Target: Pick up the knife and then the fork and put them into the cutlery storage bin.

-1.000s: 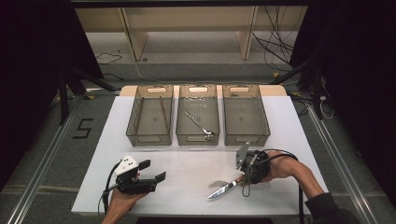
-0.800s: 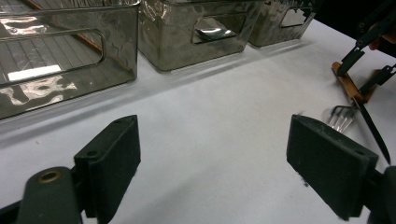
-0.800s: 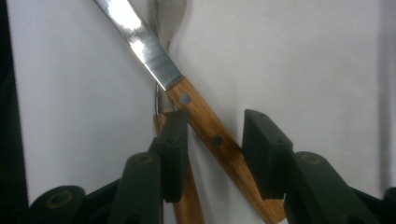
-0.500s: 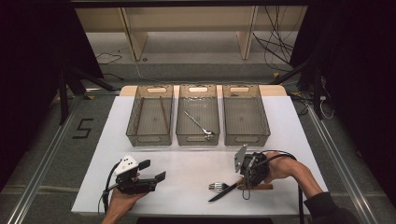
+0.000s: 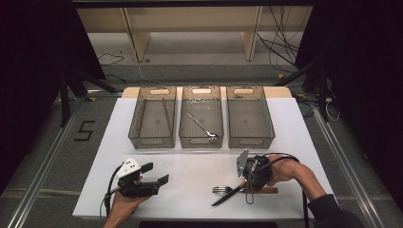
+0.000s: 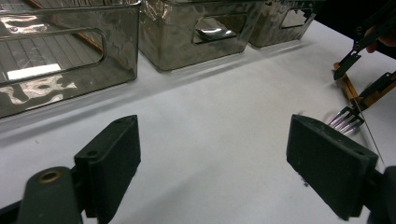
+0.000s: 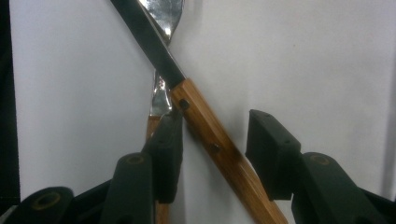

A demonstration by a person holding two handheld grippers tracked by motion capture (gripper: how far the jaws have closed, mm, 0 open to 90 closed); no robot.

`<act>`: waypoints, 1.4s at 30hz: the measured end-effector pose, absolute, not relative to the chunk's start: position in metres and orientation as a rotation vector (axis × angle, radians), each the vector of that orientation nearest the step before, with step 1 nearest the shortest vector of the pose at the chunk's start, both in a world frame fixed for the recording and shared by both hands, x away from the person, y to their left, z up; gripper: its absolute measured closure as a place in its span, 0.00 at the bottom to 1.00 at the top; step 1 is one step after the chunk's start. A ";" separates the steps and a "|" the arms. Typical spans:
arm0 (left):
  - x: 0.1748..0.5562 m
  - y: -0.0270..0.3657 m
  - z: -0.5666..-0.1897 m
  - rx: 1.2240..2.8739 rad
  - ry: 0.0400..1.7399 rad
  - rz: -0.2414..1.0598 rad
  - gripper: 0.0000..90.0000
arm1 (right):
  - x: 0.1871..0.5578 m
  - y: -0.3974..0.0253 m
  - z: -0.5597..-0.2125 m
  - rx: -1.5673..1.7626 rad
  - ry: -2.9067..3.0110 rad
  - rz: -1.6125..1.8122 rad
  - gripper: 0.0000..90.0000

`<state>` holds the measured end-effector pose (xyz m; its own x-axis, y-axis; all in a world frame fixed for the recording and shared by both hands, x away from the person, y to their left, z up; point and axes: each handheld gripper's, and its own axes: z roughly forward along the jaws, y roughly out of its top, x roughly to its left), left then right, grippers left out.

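A knife (image 5: 227,196) with a dark blade and a wooden handle lies crossed over a wooden-handled fork (image 5: 219,190) near the front edge of the white table (image 5: 190,166). My right gripper (image 5: 249,183) stands over their handles. In the right gripper view the knife (image 7: 196,112) runs diagonally between the jaws of my right gripper (image 7: 215,149), which is open: the left pad is at the handle, with a gap at the right pad. The fork (image 7: 161,100) lies under it. My left gripper (image 5: 156,173) rests at the front left, and its view shows the left gripper (image 6: 219,158) wide open, holding nothing.
Three clear bins stand in a row at the back. The left bin (image 5: 152,140) holds wooden sticks, the middle bin (image 5: 202,141) a metal utensil (image 5: 202,126), and the right bin (image 5: 251,140) looks bare. The fork's tines (image 6: 346,119) point toward my left gripper.
My right gripper has sunk slightly toward the table over the handles. The knife blade looked bright a second ago and looks dark now. The left gripper has stayed put.
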<state>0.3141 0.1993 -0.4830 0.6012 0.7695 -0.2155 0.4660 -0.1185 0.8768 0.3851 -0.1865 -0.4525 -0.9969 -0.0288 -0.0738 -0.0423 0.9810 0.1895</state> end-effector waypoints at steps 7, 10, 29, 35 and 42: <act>0.314 0.200 -0.483 1.761 1.013 0.356 0.20 | 0.393 -0.190 -0.455 -0.011 3.096 0.350 0.59; 0.314 0.200 -0.483 1.754 1.019 0.354 0.20 | 0.390 -0.188 -0.459 0.001 3.094 0.254 0.60; 0.314 0.200 -0.483 1.753 1.020 0.352 0.20 | 0.381 -0.188 -0.456 -0.132 3.049 0.269 0.85; 0.314 0.200 -0.483 1.753 1.021 0.351 0.20 | 0.380 -0.190 -0.455 -0.151 3.037 0.294 0.85; 0.314 0.200 -0.483 1.750 1.021 0.352 0.20 | 0.381 -0.196 -0.441 -0.062 2.997 0.415 0.85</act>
